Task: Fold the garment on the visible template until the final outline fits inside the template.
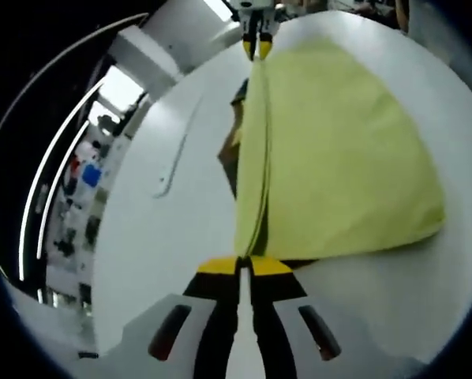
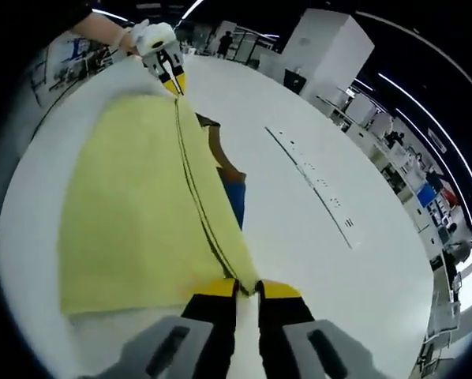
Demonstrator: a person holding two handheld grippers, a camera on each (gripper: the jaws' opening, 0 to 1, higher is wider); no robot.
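Note:
A yellow garment (image 1: 346, 158) (image 2: 125, 229) lies on the white table, folded over, with one long edge pulled taut between both grippers. My left gripper (image 1: 245, 267) (image 2: 177, 85) is shut on one end of that edge. The right gripper (image 2: 248, 288) (image 1: 257, 51) is shut on the other end. From under the taut edge peeks a strip of the template (image 2: 234, 197) (image 1: 234, 136), showing orange-brown and blue. The rest of the template is hidden by the cloth. A gloved hand (image 2: 145, 35) holds the left gripper.
The round white table (image 1: 157, 253) (image 2: 315, 260) carries a thin printed scale line (image 2: 311, 180) (image 1: 177, 150) beside the garment. A white pillar (image 2: 331, 47) and cluttered shelves (image 1: 82, 181) stand beyond the table's edge.

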